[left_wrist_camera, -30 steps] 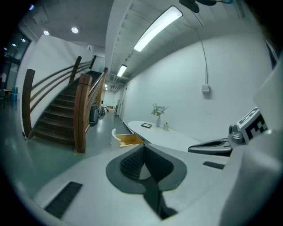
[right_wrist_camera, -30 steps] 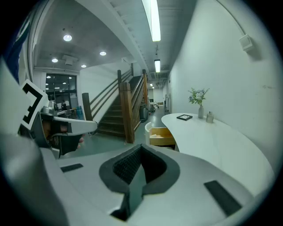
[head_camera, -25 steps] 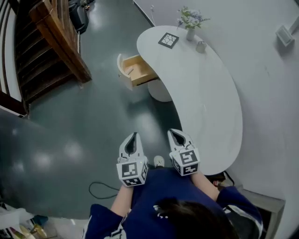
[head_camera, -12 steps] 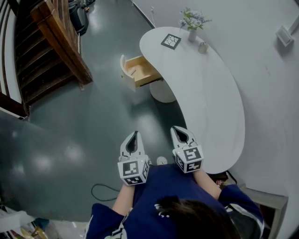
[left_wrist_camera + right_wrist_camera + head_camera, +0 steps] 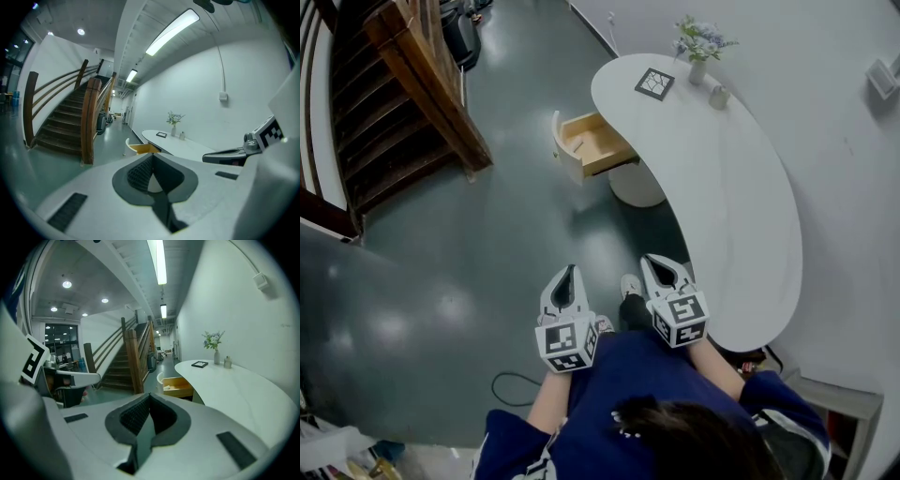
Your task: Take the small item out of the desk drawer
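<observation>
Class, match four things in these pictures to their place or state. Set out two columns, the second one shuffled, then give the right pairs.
Column one
1. drawer
2. vase of flowers
3. wooden staircase
4. right tongs

Column two
A. shut, holding nothing
B. standing at the far end of the white desk
C. pulled open
D. upper left of the head view

Pairs: 1-C, 2-B, 3-D, 4-A

No legible text, labels, numbers — none in any view.
</observation>
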The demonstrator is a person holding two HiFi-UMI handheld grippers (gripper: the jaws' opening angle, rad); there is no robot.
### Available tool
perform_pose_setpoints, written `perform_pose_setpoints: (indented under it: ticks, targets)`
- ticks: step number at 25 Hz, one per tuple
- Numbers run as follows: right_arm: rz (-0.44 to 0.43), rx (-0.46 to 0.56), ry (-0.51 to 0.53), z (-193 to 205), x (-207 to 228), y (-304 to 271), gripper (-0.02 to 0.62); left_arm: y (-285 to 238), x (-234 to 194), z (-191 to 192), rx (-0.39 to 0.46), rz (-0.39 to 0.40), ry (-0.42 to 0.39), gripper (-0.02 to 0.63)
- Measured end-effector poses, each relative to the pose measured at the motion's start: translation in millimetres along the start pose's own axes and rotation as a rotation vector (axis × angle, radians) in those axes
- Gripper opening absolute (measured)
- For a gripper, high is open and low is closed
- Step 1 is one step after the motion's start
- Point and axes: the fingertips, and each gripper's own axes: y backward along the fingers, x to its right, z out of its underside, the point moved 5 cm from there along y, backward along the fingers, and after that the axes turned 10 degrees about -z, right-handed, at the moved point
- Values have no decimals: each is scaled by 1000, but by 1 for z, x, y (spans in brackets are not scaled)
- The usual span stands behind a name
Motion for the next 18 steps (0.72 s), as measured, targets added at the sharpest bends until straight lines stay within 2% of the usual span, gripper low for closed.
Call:
perform_pose_setpoints:
  ticks: [7, 12, 18]
  targets:
    - [-41, 2, -15, -8, 28, -34, 8, -36, -1, -8, 8, -19, -5, 3]
    - [-77, 15, 2, -33, 60, -65, 8, -72, 1, -27, 24, -65, 19, 3]
    - [-123, 15, 15, -61, 113, -97, 8, -126, 20, -42, -3, -83, 12, 3]
